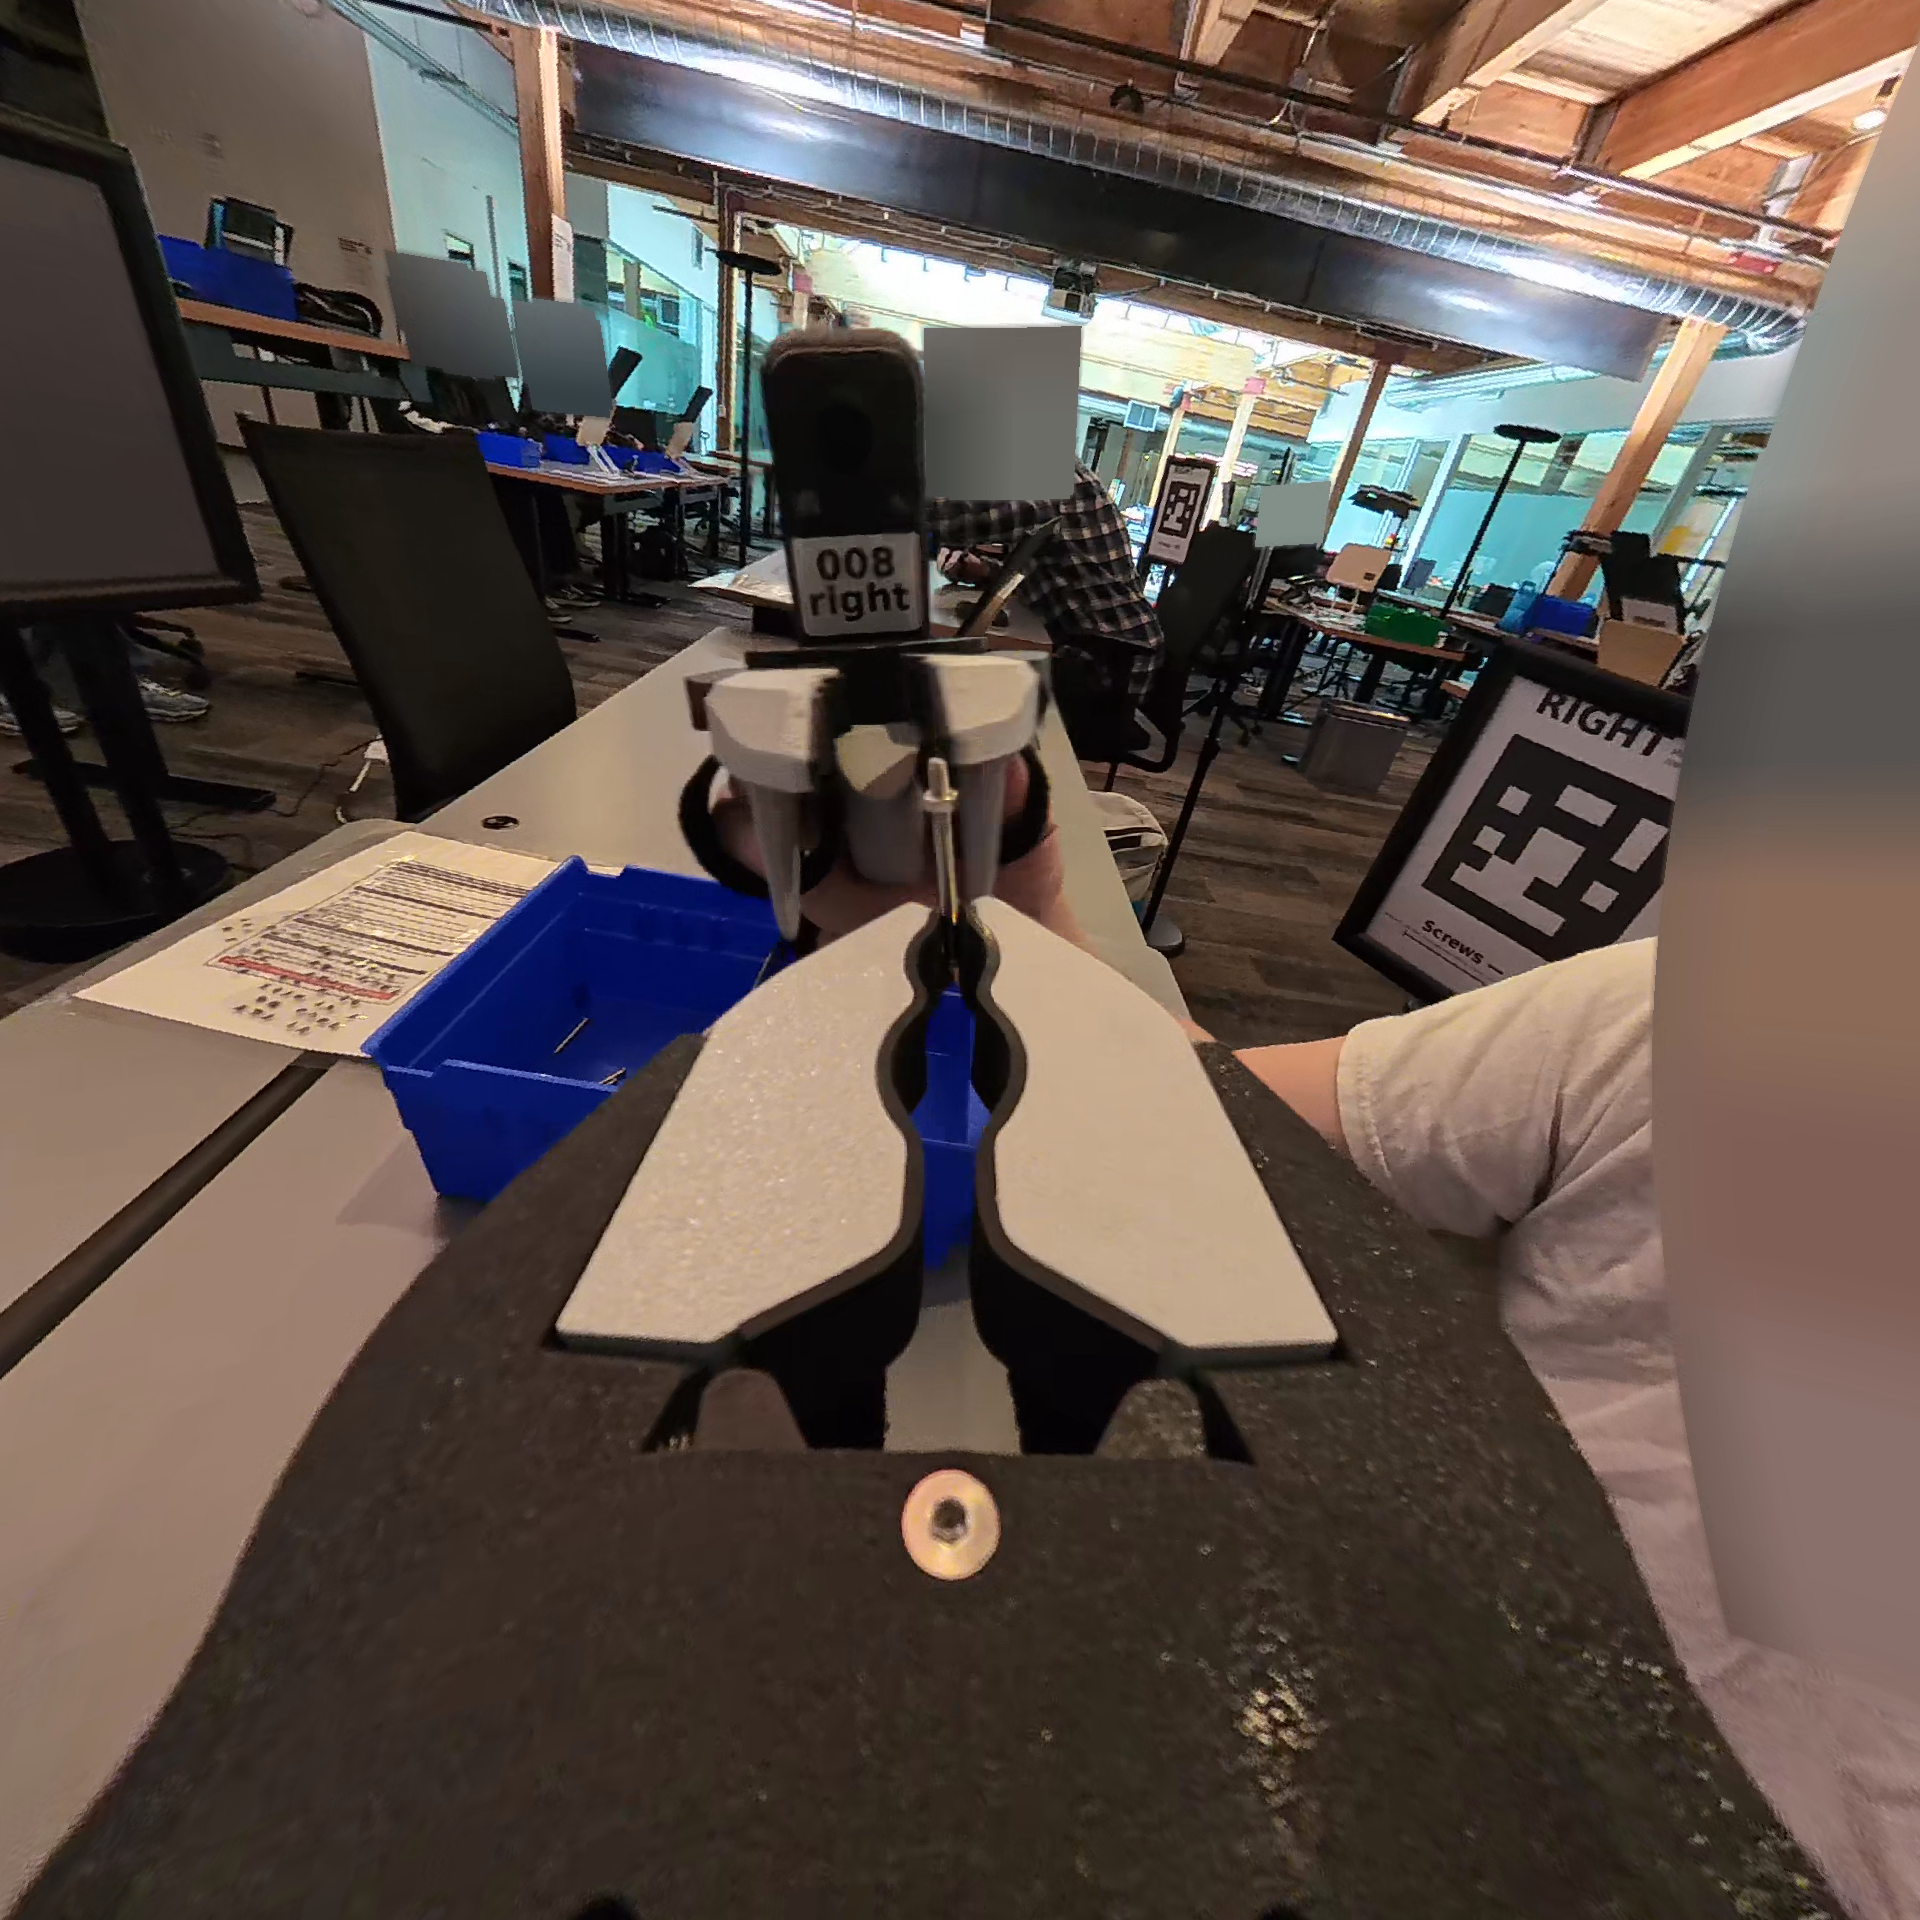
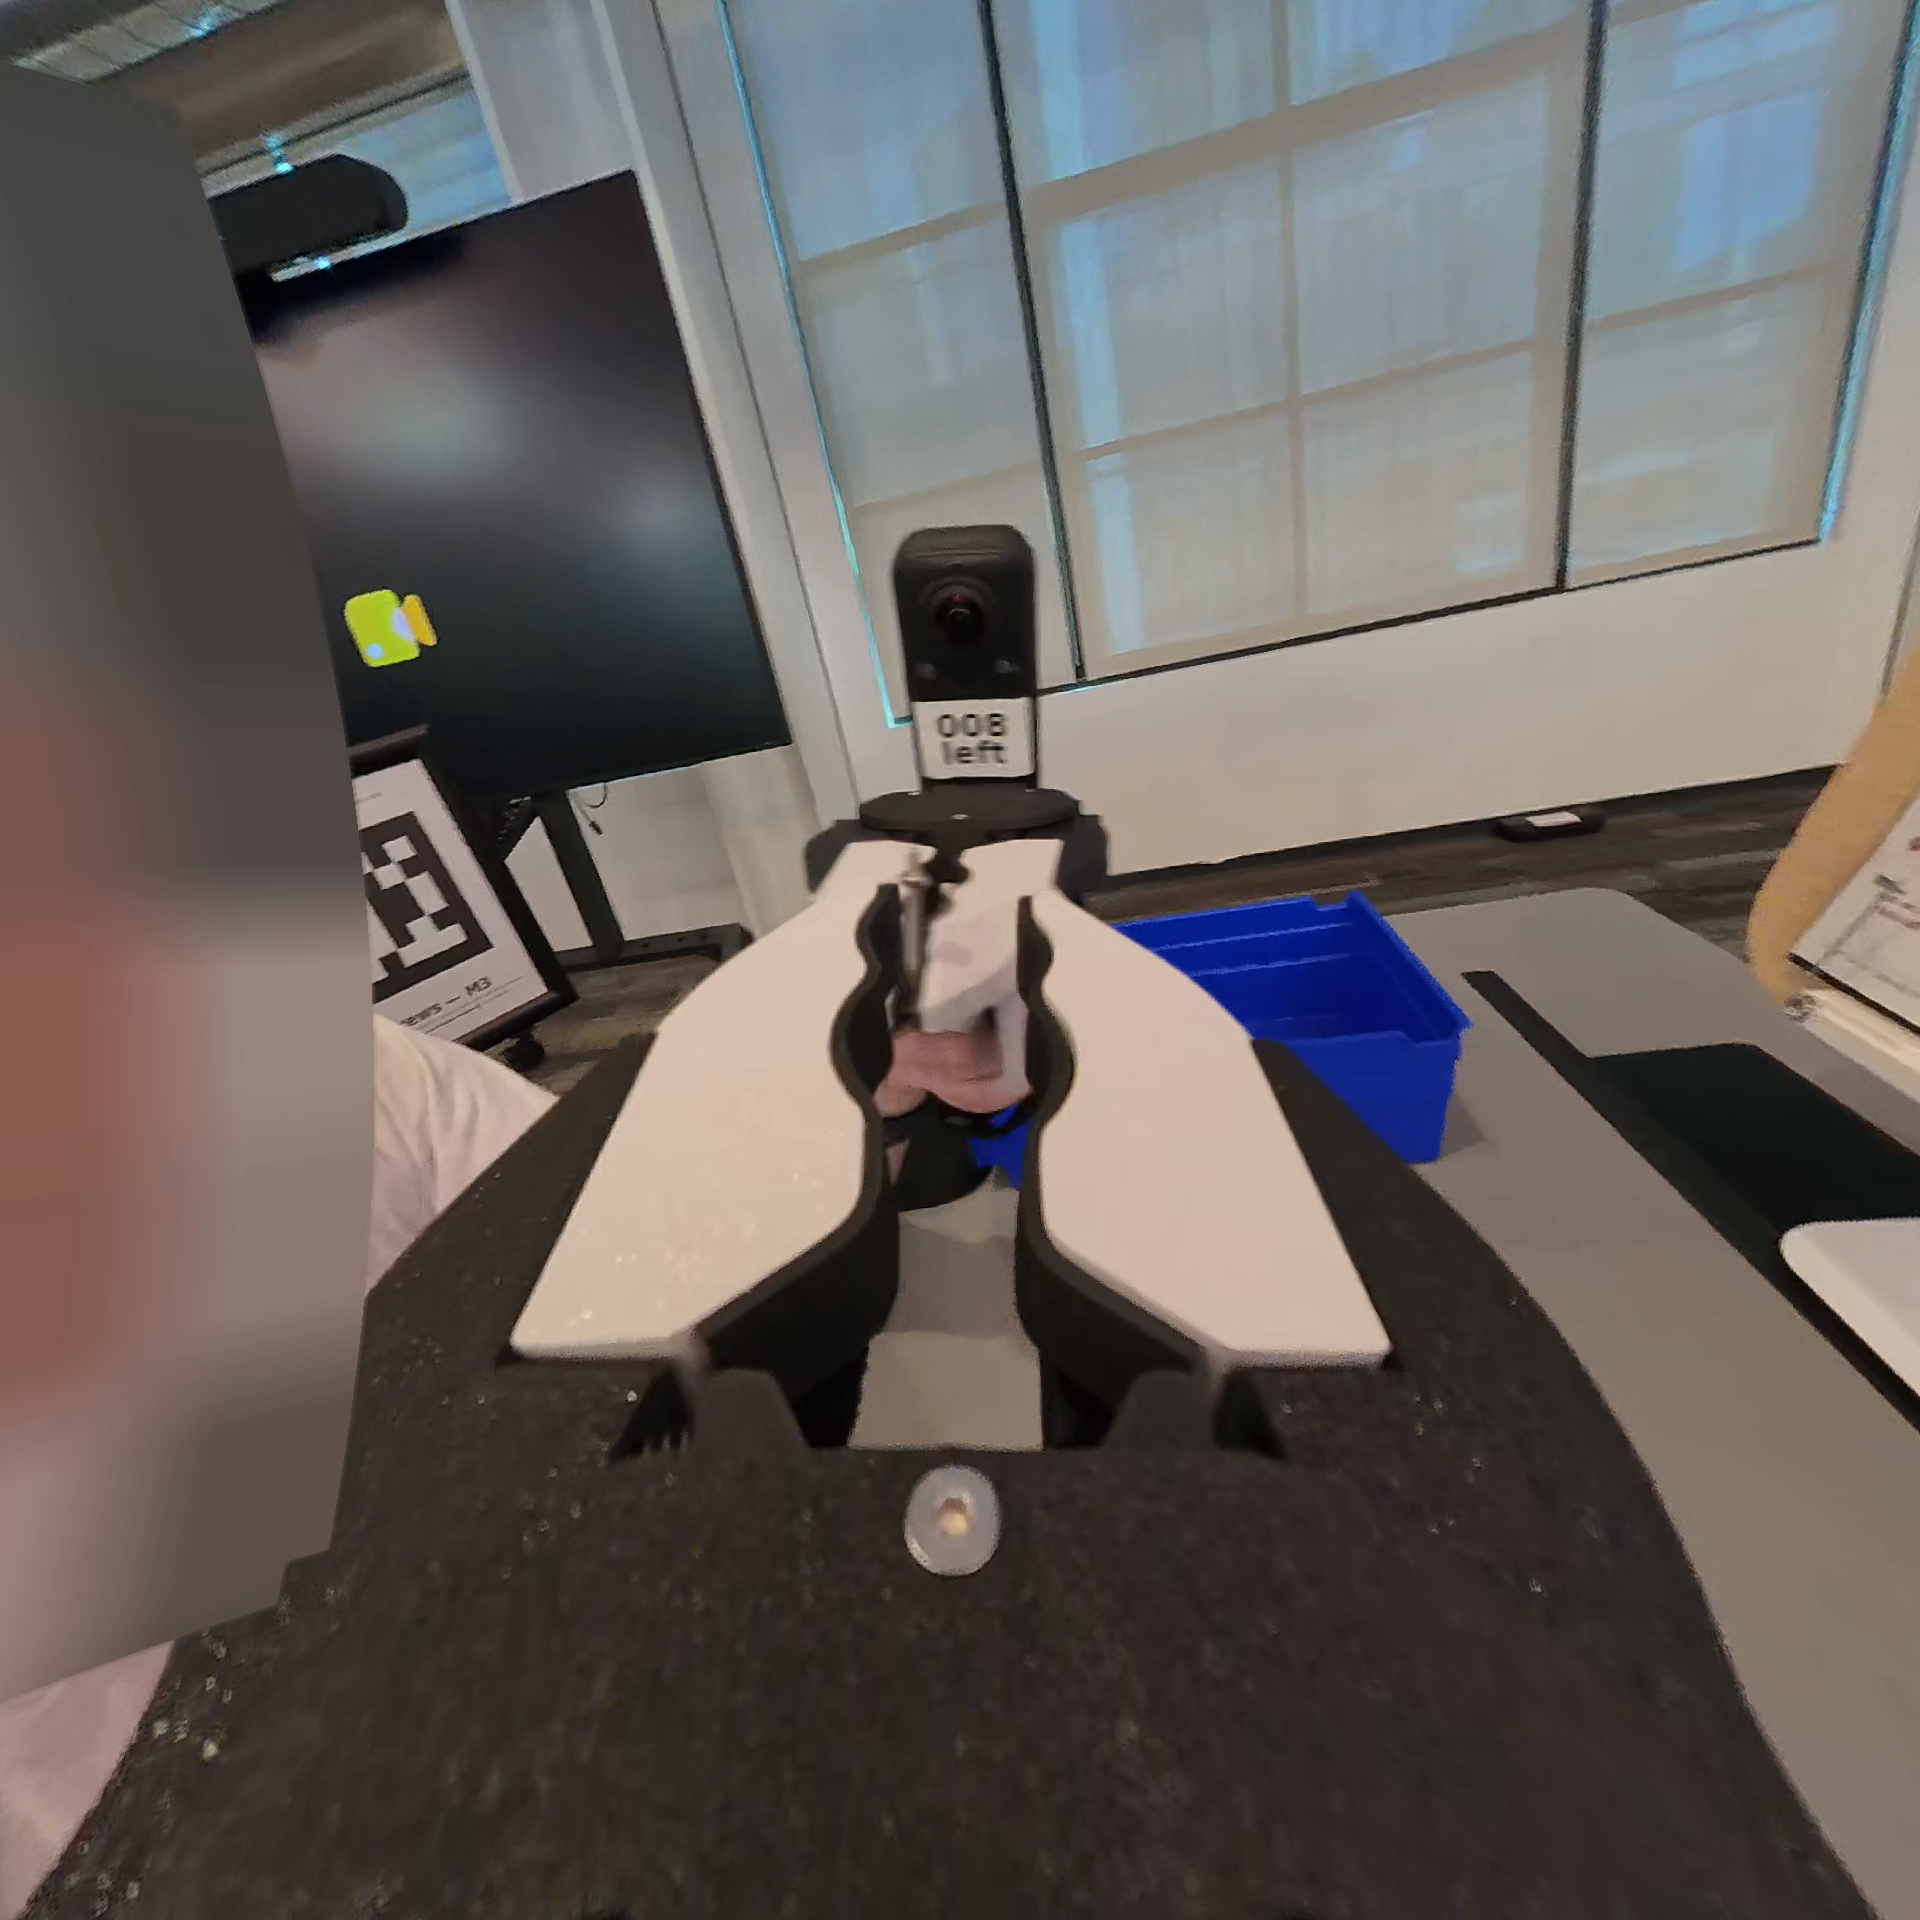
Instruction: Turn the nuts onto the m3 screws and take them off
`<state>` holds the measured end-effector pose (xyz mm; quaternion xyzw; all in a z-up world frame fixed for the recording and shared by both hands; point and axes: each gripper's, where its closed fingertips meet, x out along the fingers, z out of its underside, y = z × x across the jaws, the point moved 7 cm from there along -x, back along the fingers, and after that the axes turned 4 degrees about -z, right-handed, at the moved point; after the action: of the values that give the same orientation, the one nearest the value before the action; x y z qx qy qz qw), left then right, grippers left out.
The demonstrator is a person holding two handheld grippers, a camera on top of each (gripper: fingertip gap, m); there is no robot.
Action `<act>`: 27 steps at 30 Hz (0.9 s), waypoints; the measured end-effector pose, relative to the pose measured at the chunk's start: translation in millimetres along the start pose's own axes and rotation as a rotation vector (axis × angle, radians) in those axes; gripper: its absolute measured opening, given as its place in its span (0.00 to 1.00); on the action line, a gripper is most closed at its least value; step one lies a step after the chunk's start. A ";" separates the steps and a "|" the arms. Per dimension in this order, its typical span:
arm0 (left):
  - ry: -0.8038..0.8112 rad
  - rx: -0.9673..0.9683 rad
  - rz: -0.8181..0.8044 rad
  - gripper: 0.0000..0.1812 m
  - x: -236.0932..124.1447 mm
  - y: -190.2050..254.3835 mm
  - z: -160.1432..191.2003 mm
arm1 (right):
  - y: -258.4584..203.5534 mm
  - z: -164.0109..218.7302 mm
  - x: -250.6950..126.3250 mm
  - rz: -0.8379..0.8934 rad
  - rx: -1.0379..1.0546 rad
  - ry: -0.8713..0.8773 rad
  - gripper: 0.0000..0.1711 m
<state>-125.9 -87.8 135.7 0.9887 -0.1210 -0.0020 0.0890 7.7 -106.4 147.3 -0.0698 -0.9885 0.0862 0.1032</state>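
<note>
Parted jaws before left gripper, screw

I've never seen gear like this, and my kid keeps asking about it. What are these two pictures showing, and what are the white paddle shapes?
There is no robot here. A person holds a hand-operated gripper in each hand, and each gripper carries a camera looking along its two white fingers. Those fingers are the paddles.

One picture comes from the left gripper, the other from the right gripper. The two grippers face each other, so each camera also sees the other one.

The left gripper is shut on a thin metal screw that sticks up from its tips. The right gripper's fingers stand apart around that spot. Whether it touches a nut is too small to tell.

On the grey table below are a blue bin with a few loose screws and a printed sheet.
</note>
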 end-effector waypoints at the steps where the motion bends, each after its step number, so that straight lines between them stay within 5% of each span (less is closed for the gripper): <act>1: -0.004 0.002 0.000 0.01 0.6 -0.2 0.5 | -4.5 0.4 4.1 -0.020 -0.009 -0.009 0.14; 27: -0.008 -0.010 0.047 0.01 6.5 3.7 1.8 | -6.7 5.4 17.4 -0.001 -0.031 -0.014 0.15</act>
<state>-120.5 -93.2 134.7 0.9851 -0.1445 -0.0045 0.0934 -11.1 -111.1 146.6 -0.0705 -0.9904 0.0714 0.0952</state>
